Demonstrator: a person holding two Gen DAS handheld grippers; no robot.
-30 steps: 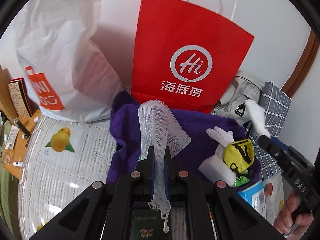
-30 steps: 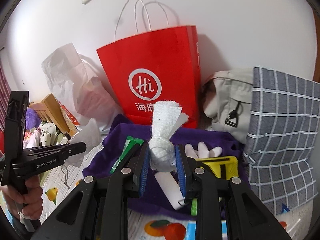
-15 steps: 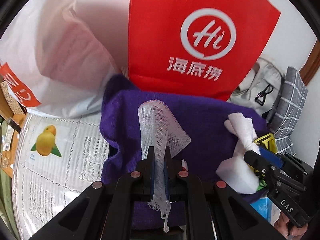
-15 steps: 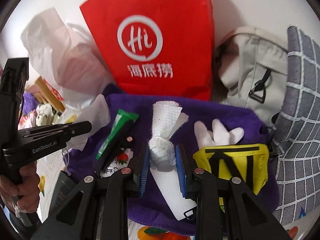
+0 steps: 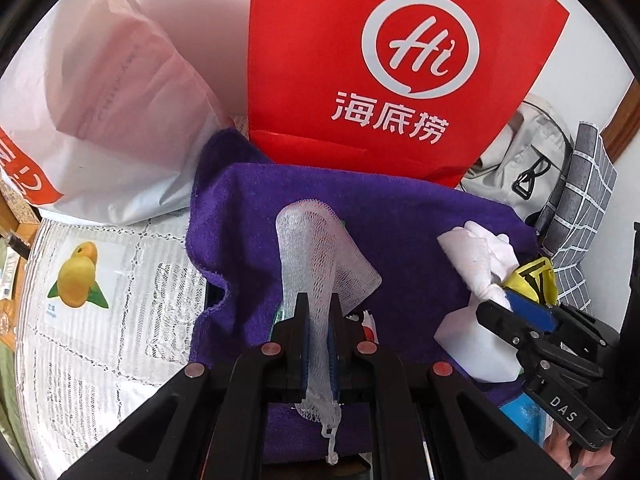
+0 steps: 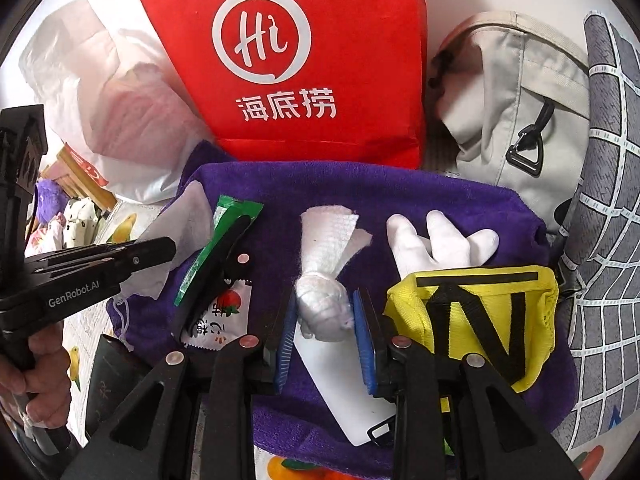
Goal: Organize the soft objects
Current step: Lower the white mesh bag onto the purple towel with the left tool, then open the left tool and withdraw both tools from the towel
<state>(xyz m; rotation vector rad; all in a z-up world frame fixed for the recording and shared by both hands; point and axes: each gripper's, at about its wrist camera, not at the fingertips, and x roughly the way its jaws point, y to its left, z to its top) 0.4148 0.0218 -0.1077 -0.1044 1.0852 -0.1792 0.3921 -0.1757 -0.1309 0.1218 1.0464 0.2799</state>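
My left gripper [image 5: 318, 304] is shut on a strip of white gauze mesh [image 5: 316, 256] and holds it over a purple towel [image 5: 400, 216]. My right gripper [image 6: 326, 312] is shut on a knotted white cloth [image 6: 324, 308], low over the same towel [image 6: 280, 188]; it also shows in the left wrist view [image 5: 504, 304]. On the towel lie a white glove [image 6: 440, 240], a yellow pouch [image 6: 480, 320], a white block [image 6: 344, 392], a green packet [image 6: 224, 232] and a strawberry packet [image 6: 224, 316].
A red paper bag [image 5: 392, 60] stands behind the towel. A white plastic bag [image 5: 100, 100] is at the left. A beige backpack [image 6: 512, 100] and a grey checked bag [image 6: 608, 200] are at the right. A lace tablecloth with fruit print [image 5: 100, 300] covers the table.
Both grippers have moved forward and down toward the towel, each still holding its cloth. The red bag now looms larger.
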